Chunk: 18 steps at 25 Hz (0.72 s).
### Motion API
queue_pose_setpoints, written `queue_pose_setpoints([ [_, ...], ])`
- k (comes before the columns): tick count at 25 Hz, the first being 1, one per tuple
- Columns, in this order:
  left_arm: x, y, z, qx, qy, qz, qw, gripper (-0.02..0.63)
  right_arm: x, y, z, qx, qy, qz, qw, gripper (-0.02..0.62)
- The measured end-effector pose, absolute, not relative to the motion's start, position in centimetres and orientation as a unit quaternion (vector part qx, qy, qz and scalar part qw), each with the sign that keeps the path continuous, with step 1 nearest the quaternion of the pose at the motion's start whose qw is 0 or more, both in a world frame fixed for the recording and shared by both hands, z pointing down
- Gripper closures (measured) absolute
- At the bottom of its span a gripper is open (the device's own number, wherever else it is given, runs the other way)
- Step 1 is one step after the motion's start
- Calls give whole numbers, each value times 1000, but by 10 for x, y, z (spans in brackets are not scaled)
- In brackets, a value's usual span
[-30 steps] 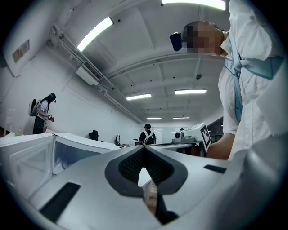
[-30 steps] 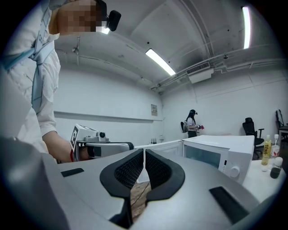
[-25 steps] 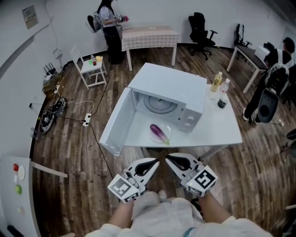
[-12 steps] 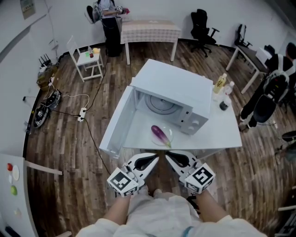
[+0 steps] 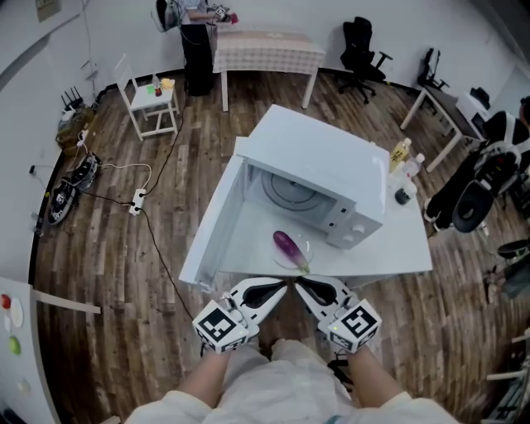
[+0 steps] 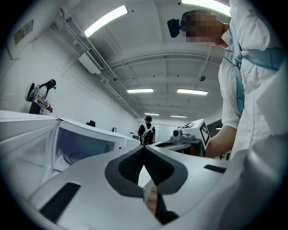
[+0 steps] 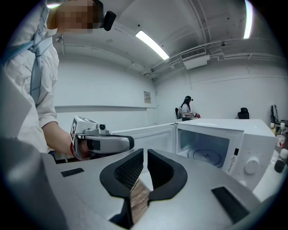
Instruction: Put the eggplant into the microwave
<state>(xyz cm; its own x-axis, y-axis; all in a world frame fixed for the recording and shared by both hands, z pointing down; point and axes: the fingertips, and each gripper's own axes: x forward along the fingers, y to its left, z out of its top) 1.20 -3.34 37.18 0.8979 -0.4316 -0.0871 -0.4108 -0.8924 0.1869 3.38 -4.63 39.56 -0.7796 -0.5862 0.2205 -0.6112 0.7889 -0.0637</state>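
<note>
A purple eggplant [image 5: 289, 246] lies on a small clear plate [image 5: 301, 244] near the front edge of the white table [image 5: 397, 248], just in front of the white microwave [image 5: 327, 170]. The microwave's door [image 5: 214, 224] hangs open to the left, and its turntable [image 5: 290, 189] is bare. My left gripper [image 5: 284, 286] and right gripper [image 5: 300, 283] are held side by side at the table's front edge, just short of the eggplant, both shut and empty. The left gripper [image 6: 144, 149] faces the microwave [image 6: 81, 143]. The right gripper [image 7: 145, 155] sees the open cavity [image 7: 207, 150].
Two bottles [image 5: 403, 155] and a dark cap [image 5: 402, 196] stand at the table's right end. Beyond are a white chair [image 5: 149, 103], a cloth-covered table [image 5: 265, 51], a person [image 5: 189, 21], office chairs [image 5: 361, 45], floor cables [image 5: 87, 174] and black bags [image 5: 474, 186].
Both grippers have come forward to the table's front edge, so the eggplant now lies just past their tips. Both stayed shut.
</note>
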Motion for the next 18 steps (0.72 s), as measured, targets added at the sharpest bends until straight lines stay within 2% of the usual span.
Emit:
queue_pose_setpoints([
  [6,18,-42,391,973,-202,-51,96,604,37,-58,416,315,-938,76,120,560],
  [18,23,-78,426,966,-231,-29,115,604,43,-85,429,311,-941,86,103,560],
])
